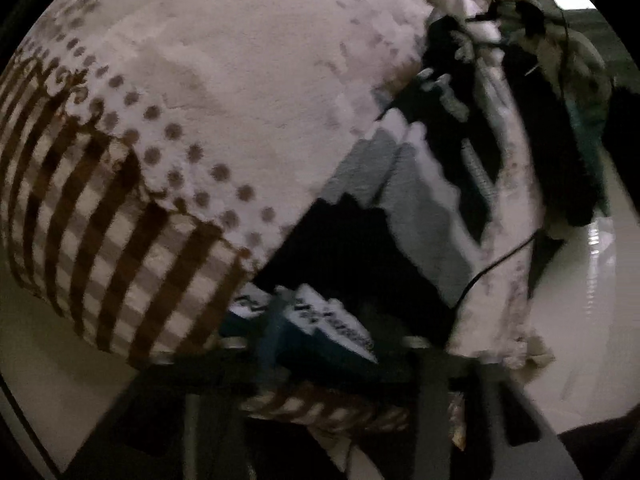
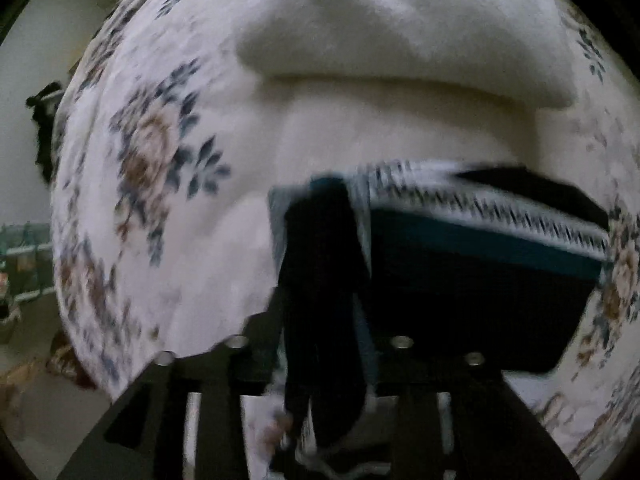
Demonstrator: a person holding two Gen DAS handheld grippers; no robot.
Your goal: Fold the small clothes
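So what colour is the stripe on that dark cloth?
Teal stripe; clearest in the right wrist view.

Bare blanket [image 2: 224,240] left of the dark garment [image 2: 460,280] lies free; a folded cream cloth [image 2: 400,32] blocks beyond.

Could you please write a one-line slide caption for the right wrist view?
Right tongs straddle a dark garment with a teal, patterned band on a floral blanket.

Motion blur smears the dark garment [image 2: 460,280]; both jaws' tips seem hidden.
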